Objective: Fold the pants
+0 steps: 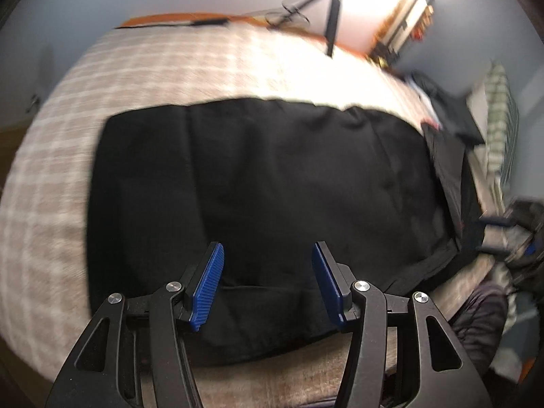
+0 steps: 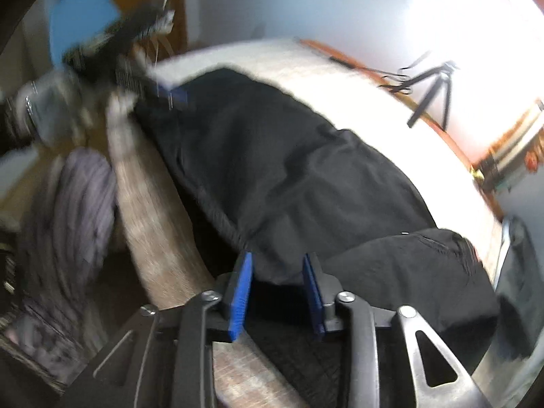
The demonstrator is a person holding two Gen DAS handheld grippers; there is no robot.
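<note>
While the left gripper (image 1: 268,284) hangs with its blue-padded fingers (image 1: 208,285) spread wide and nothing between them, the black pants (image 1: 265,187) lie flat just ahead of and under the tips, spread over a checked bed cover (image 1: 102,78). Their near edge runs below the fingers, apparently clear of both pads.

From the right wrist, the right gripper (image 2: 277,294) has its fingers (image 2: 239,297) partly open, narrower than the left pair. A bunched edge of the pants (image 2: 289,170) sits in the gap between the pads; blur hides whether the pads press on it. Ahead of these fingers the cloth runs away in a long heap across the bed cover (image 2: 357,88).

Only the right view shows the left gripper from outside, up at the far end of the pants, too blurred to read. Only the left view shows the garment's whole flat outline, and a second dark heap of clothes (image 1: 442,102) beyond its right end. A tripod (image 1: 331,17) stands past the bed in both views.
</note>
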